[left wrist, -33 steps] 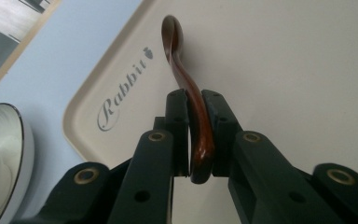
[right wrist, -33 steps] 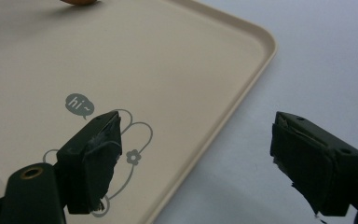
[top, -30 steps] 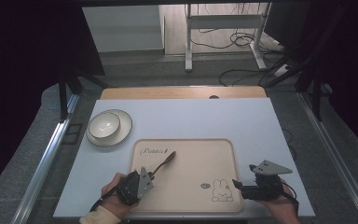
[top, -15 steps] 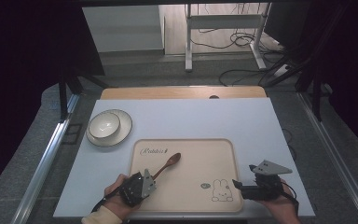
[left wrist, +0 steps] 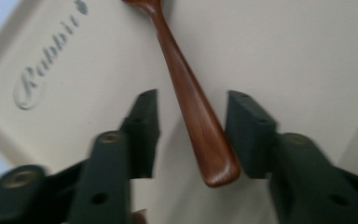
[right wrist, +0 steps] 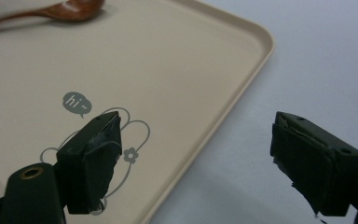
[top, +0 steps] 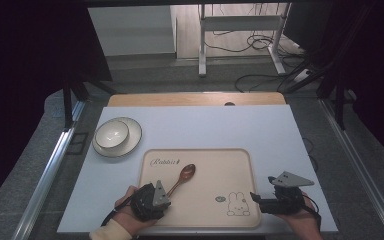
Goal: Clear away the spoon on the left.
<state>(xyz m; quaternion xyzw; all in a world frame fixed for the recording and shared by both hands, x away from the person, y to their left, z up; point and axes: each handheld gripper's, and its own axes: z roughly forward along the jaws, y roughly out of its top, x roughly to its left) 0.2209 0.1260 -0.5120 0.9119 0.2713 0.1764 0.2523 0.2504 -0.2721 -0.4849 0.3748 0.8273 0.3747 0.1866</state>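
Wooden spoon (left wrist: 193,112) lies flat on the cream tray (top: 205,220), handle end between the jaws of my left gripper (top: 156,195). Those jaws have just been opening; the pads stand clear on both sides, nothing gripped. Long axis runs from the tray's near-left corner diagonally away toward its middle, bowl farthest from me. My right gripper (top: 260,199) rests at the tray's near-right corner, jaws wide and empty, well apart from the spoon. Left hand is plainly nearer.

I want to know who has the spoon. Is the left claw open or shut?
Open. The left claw has just been opening; the spoon lies between its jaws, gaps showing both sides.
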